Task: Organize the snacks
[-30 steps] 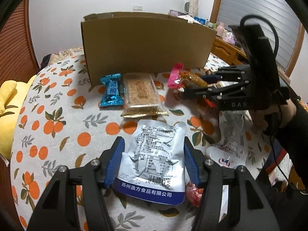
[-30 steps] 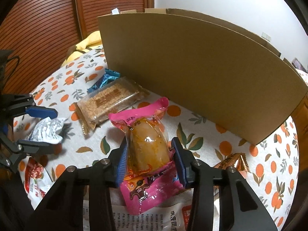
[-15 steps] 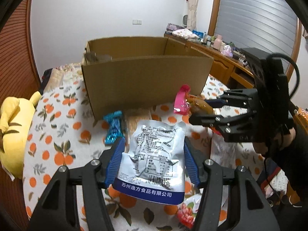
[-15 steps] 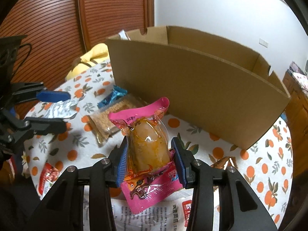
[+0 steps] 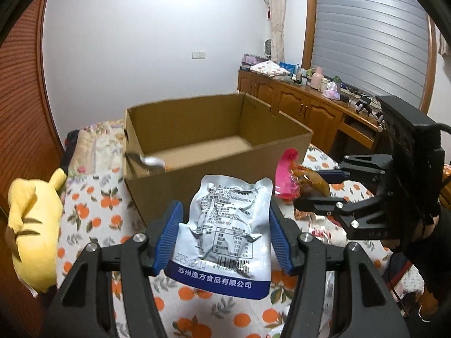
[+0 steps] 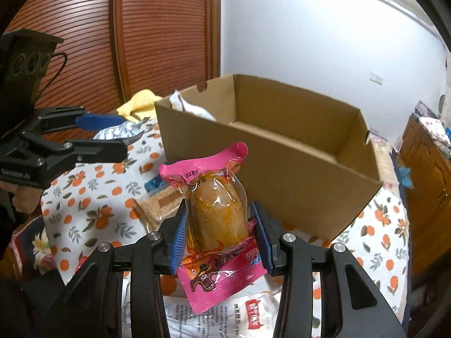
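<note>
My left gripper (image 5: 224,225) is shut on a silver foil snack pouch (image 5: 225,233) with a blue bottom band, held in the air in front of the open cardboard box (image 5: 214,174). My right gripper (image 6: 218,225) is shut on a pink packet with an orange-brown snack inside (image 6: 215,211), also raised before the box (image 6: 282,174). Each gripper shows in the other's view: the right one (image 5: 318,186) at my right, the left one (image 6: 112,132) at my left with the foil pouch (image 6: 118,131). A white wrapper (image 6: 188,107) lies inside the box at its left end.
The table wears an orange-print cloth (image 5: 93,211). A cracker packet (image 6: 160,205) and a blue wrapper (image 6: 153,181) lie below near the box. A white printed bag (image 6: 225,318) lies under my right gripper. A yellow plush toy (image 5: 31,231) sits at the left. A wooden cabinet (image 5: 310,112) stands behind.
Both grippers have risen with their packets. The box interior now shows from above, where earlier only its front wall showed.
</note>
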Demonstrator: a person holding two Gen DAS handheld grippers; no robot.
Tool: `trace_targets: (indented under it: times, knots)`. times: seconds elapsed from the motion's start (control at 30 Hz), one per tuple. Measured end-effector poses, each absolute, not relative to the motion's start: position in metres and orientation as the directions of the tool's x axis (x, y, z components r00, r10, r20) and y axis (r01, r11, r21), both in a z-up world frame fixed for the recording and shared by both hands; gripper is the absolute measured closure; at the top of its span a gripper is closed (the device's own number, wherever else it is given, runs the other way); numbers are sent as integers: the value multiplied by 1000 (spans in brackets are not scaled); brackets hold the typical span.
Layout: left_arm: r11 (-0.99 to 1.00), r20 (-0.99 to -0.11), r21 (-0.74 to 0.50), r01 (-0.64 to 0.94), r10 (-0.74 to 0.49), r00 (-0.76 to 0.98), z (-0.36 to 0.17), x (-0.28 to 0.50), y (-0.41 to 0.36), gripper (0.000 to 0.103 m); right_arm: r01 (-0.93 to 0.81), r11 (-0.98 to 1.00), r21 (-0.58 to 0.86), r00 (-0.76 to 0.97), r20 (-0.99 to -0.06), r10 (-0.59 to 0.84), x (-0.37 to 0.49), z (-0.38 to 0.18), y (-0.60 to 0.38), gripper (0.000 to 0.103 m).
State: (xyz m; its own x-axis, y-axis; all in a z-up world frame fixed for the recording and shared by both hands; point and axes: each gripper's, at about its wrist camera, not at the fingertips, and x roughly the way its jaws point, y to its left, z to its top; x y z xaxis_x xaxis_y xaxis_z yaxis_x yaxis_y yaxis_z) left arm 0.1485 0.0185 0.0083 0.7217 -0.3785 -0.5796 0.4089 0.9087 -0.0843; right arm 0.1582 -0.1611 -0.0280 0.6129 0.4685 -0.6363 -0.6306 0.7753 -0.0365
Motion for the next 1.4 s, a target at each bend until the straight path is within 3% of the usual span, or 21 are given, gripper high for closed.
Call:
trace_targets:
  times: [0.73,1.4]
  knots:
    - [928,-574,-20,372,-315,756,36,212,-3,44,-577,813,-74,691,-574,439,195,19,-170,60]
    - [953,-632,-11,302,-241,736,21,265,-6,43,-525,849,-63,681,-630,374,250,9,-170,60]
